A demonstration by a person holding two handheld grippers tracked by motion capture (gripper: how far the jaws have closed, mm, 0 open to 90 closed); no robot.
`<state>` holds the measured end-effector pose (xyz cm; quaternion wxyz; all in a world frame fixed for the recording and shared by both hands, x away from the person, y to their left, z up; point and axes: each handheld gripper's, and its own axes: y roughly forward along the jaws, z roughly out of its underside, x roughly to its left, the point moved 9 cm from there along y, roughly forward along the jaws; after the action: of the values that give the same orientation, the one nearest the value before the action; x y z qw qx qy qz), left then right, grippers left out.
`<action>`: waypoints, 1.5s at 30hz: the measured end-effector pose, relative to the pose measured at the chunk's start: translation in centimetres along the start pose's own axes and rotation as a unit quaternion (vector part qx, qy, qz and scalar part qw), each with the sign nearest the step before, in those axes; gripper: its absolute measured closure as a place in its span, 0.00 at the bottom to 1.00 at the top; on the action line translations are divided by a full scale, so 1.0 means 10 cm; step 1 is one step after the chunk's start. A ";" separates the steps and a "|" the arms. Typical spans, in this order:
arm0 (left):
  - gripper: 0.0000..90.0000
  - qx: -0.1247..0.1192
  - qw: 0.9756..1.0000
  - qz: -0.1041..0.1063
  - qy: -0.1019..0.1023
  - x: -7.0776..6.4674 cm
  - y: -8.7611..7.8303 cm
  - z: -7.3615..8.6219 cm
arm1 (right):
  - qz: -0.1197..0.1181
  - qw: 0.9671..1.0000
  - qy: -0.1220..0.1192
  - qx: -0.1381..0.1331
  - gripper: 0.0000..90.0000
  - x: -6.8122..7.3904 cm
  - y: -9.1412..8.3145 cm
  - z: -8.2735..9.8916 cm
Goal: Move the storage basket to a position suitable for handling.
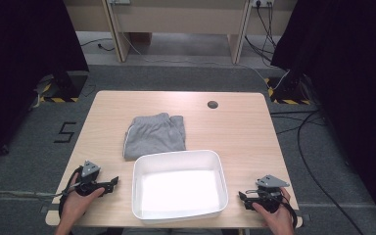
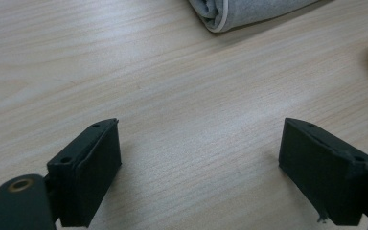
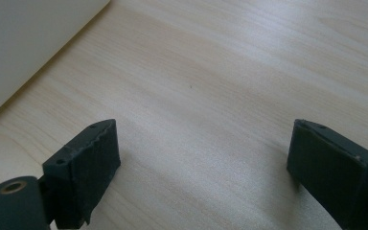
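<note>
Nothing has been picked up yet, by the look of it. The folded grey cotton shorts with pale piping lie flat on the light wooden tabletop, just behind the white rectangular plastic tub, their near edge touching or all but touching its far rim. The tub holds nothing. My guess is the shorts are meant to go into it, so the whole job is still ahead: reach, grasp, lift over the rim, let go.

The left claw rests low on the tabletop beside the tub's left wall, held in the person's left hand, jaws wide apart with bare wood between them. In the left gripper view a corner of the shorts sits well ahead of it. The right claw sits by the tub's right wall in the right hand, jaws equally spread and gripping nothing.

Little stands in the way. The tub's rim lies between each claw and the far side of the shorts, so reaching around it seems wise. A small dark round grommet sits well apart near the far edge.
</note>
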<state>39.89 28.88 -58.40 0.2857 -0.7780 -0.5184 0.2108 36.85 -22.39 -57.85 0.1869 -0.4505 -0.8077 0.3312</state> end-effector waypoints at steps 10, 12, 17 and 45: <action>0.18 -0.011 1.000 0.008 -0.024 0.01 -0.04 0.00 | 0.000 1.000 -0.005 -0.010 0.22 -0.01 0.00 -0.02; 0.18 -0.015 0.999 0.015 -0.031 -0.02 -0.06 0.01 | -0.005 1.000 -0.002 -0.015 0.24 0.01 -0.01 -0.03; 0.19 -0.023 0.999 0.031 -0.029 -0.17 -0.15 0.02 | -0.008 0.999 -0.001 -0.031 0.24 0.06 -0.03 -0.10; 0.23 -0.057 0.992 0.115 0.009 -1.03 -0.48 -0.09 | -0.050 0.995 -0.019 -0.079 0.25 0.40 -0.14 -0.34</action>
<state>33.38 20.59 -54.21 0.2190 -0.8492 -0.4343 0.2055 35.92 -18.25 -54.48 0.1519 -0.4163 -0.8563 0.2652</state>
